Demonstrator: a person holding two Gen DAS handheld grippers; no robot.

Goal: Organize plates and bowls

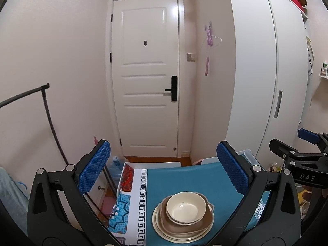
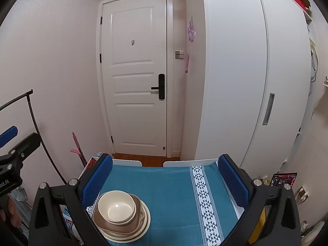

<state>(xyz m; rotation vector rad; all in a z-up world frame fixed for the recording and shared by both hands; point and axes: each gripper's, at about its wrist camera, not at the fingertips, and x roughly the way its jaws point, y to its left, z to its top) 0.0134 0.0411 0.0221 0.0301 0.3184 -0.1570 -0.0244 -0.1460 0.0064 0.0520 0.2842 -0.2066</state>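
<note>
One stack of dishes stands on the teal tablecloth (image 1: 174, 180). A cream bowl (image 1: 186, 207) sits on top, inside a brown handled dish (image 1: 184, 223), over cream plates (image 1: 164, 228). My left gripper (image 1: 164, 172) hangs open above the table, its blue pads wide apart, holding nothing. In the right wrist view the same cream bowl (image 2: 116, 206), brown dish (image 2: 106, 224) and plates (image 2: 141, 228) lie low left. My right gripper (image 2: 165, 181) is open and empty above the cloth (image 2: 174, 194), the stack near its left finger.
A white door (image 1: 145, 78) and a tall white wardrobe (image 1: 256, 71) face me beyond the table. A black clothes rail (image 1: 47, 110) stands at left. White chair backs (image 2: 190, 162) line the table's far edge. A lit screen (image 2: 284, 179) sits at right.
</note>
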